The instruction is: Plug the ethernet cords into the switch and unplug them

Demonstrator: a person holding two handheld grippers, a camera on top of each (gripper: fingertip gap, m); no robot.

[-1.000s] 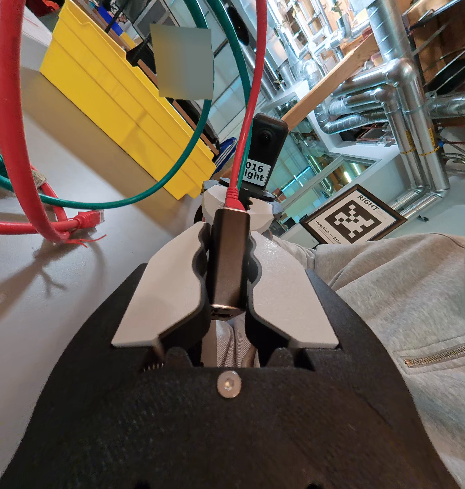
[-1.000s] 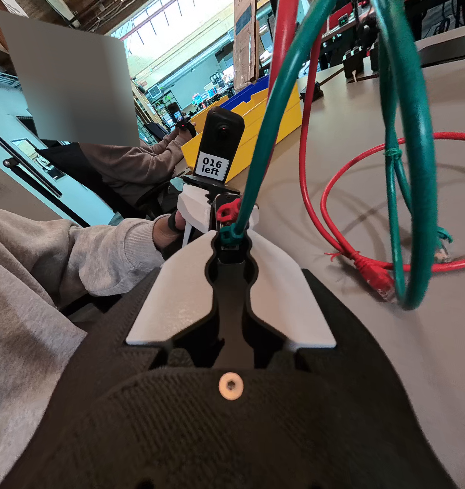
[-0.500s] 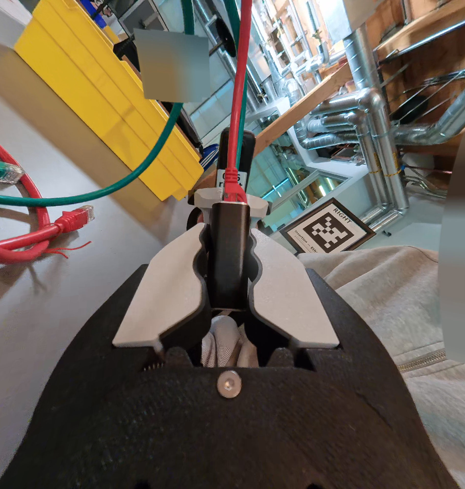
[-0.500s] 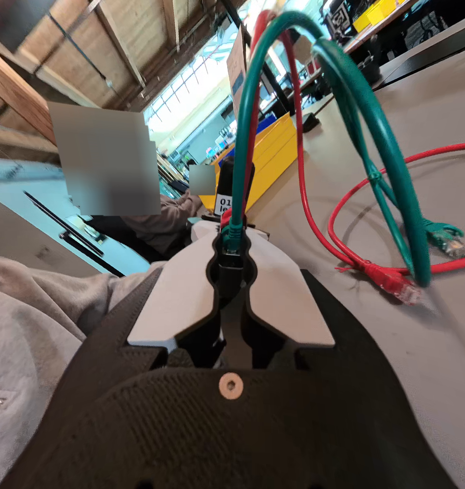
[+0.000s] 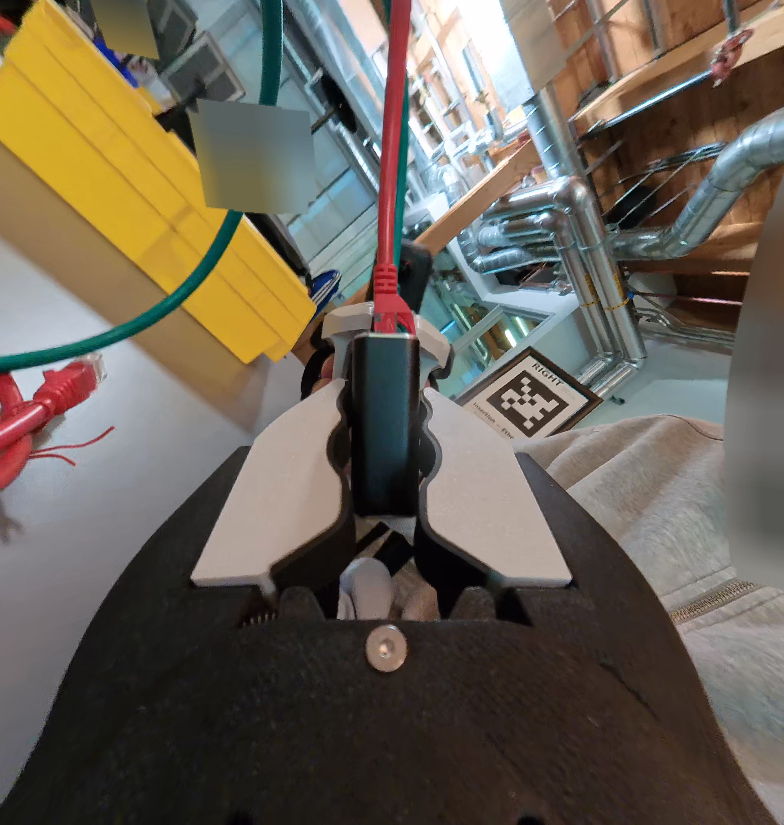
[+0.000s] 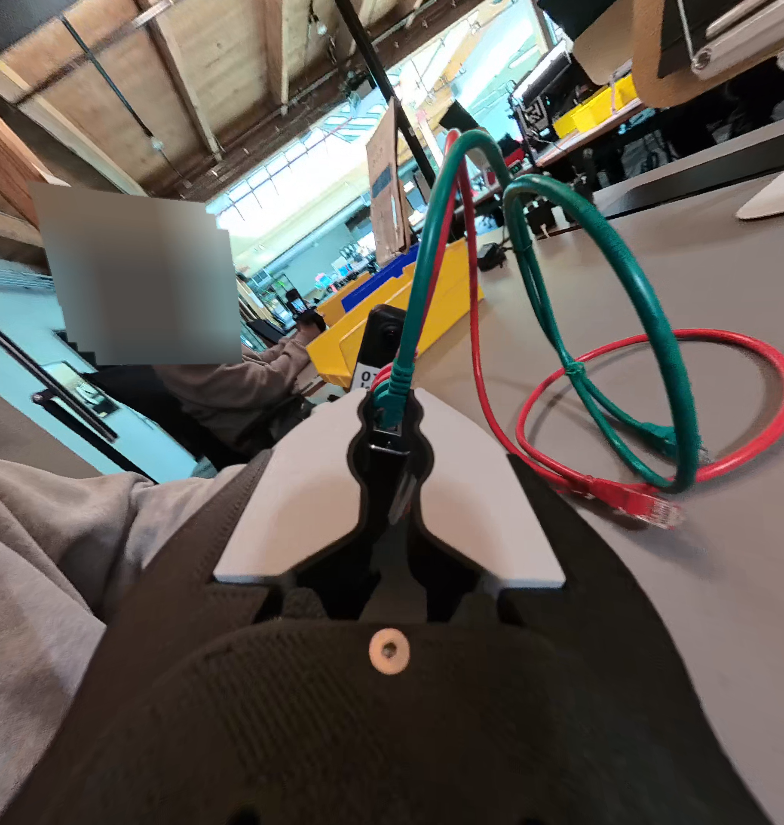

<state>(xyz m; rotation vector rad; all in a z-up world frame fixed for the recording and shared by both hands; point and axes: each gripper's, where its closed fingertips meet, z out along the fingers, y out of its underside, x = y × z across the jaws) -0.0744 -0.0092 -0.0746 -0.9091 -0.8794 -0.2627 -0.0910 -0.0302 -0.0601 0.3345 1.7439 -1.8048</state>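
- The red cord [image 5: 392,134] and green cord [image 5: 272,49] both run off the left wrist view's top edge.
- The switch's [image 6: 388,451] ports hide behind the green plug [image 6: 392,397].
- The loose red plug [image 6: 649,509] is motion-blurred.

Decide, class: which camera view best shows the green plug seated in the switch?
The right wrist view: the green plug sits in plain sight in the switch between the fingers. In the left wrist view the red plug hides it; only green cord shows.
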